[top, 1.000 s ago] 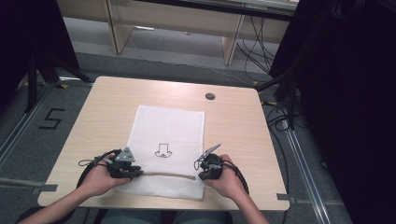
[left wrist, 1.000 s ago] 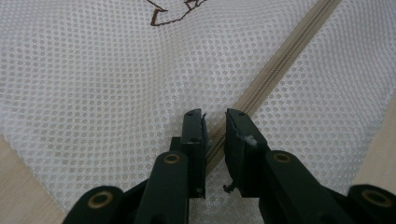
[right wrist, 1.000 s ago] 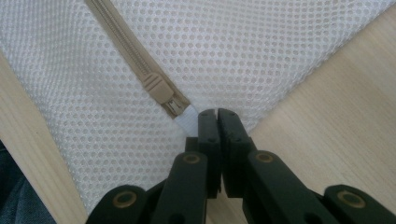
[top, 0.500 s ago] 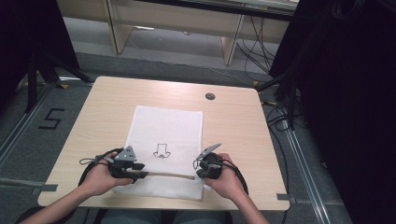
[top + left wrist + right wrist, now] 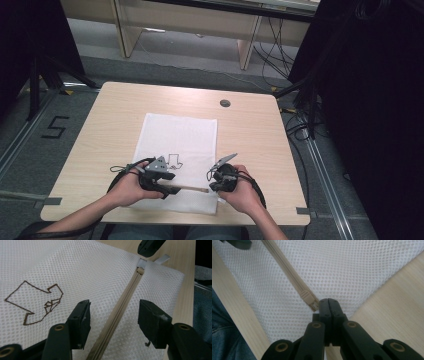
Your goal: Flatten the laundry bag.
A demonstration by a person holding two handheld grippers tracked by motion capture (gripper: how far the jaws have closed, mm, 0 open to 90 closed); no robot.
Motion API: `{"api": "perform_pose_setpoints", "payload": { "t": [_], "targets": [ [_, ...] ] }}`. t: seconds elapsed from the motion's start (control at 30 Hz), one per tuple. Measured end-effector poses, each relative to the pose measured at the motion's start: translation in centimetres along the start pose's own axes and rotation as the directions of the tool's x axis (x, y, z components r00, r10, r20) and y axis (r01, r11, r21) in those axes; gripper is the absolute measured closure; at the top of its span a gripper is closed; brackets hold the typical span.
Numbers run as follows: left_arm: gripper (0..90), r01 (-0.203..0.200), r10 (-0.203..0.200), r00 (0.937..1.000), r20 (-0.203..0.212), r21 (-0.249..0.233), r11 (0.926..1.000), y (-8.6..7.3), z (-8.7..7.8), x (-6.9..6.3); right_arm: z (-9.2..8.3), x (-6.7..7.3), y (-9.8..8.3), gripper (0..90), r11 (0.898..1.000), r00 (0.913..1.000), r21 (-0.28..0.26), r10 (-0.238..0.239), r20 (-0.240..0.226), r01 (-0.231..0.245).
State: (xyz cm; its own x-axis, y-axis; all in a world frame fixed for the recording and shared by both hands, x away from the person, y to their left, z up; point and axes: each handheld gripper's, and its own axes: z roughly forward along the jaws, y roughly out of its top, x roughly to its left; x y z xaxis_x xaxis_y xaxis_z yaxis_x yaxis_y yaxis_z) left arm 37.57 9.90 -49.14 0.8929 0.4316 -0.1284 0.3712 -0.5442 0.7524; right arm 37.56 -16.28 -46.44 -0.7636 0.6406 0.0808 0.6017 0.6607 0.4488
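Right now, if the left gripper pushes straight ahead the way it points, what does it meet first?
Probably the right gripper, at the far end of the beige zipper. The left gripper has just been opening, its jaws astride that zipper on the mesh bag.

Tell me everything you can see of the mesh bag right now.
The white mesh bag lies flat on the wooden table, a brown outline drawing stitched on top. A beige zipper runs near its near edge, apparently closed. The right gripper is shut on the bag beside the zipper's end. The left gripper, jaws just opened, straddles the zipper without gripping.
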Motion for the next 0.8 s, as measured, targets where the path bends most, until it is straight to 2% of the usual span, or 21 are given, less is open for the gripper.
{"api": "perform_pose_setpoints", "payload": {
  "t": [0.07, 0.13, 0.17, 0.27, 0.37, 0.47, 0.6, 0.7, 0.8],
  "targets": [
    [47.7, 0.012, -0.012, 0.9999, 0.0, -0.002, 0.9999, 0.3, 0.2, -0.1, 0.1, 0.1, -0.1, 90.0, 1.0, 0.9999, 0.014, 0.011, -0.01, -0.011],
    [48.9, 0.005, -0.005, 1.0, 0.008, -0.011, 0.9999, 0.6, 0.4, -0.2, 0.6, 0.1, -0.2, 90.0, 1.0, 0.9999, 0.029, 0.005, -0.014, -0.004],
    [49.7, 0.005, -0.005, 1.0, 0.008, -0.011, 0.9999, 0.6, 0.4, -0.2, 0.8, 0.2, -0.2, 90.0, 0.999, 0.9997, 0.044, 0.02, -0.012, -0.02],
    [52.5, -0.01, 0.01, 0.9998, 0.019, -0.009, 0.9999, 1.2, 1.0, -0.7, 1.3, 0.0, -0.4, 90.0, 0.996, 0.9997, 0.081, 0.024, -0.011, -0.023],
    [56.1, -0.023, 0.023, 0.9992, 0.031, -0.006, 0.9997, 1.7, 1.6, -0.9, 1.5, -0.2, -0.5, 90.0, 0.996, 0.9988, 0.082, 0.042, -0.025, -0.04],
    [59.8, 0.001, -0.001, 0.999, 0.044, -0.005, 1.0, 2.1, 2.2, -1.2, 1.6, -0.3, -0.6, 90.0, 0.995, 0.9973, 0.078, 0.069, -0.027, -0.066],
    [64.1, -0.007, 0.007, 0.9986, 0.053, -0.004, 1.0, 2.5, 2.9, -1.5, 1.6, -0.2, -0.5, 90.0, 0.995, 0.998, 0.08, 0.059, -0.02, -0.058],
    [67.1, -0.034, 0.033, 0.9972, 0.067, 0.013, 0.9993, 3.1, 3.7, -2.0, 1.6, 0.2, -0.4, 90.0, 0.994, 0.9985, 0.094, 0.054, -0.008, -0.053],
    [69.7, -0.036, 0.034, 0.9966, 0.075, 0.027, 0.999, 3.4, 4.4, -2.4, 1.6, 0.2, -0.4, 90.0, 0.995, 0.9995, 0.094, 0.03, 0.001, -0.03]
  ]
}}
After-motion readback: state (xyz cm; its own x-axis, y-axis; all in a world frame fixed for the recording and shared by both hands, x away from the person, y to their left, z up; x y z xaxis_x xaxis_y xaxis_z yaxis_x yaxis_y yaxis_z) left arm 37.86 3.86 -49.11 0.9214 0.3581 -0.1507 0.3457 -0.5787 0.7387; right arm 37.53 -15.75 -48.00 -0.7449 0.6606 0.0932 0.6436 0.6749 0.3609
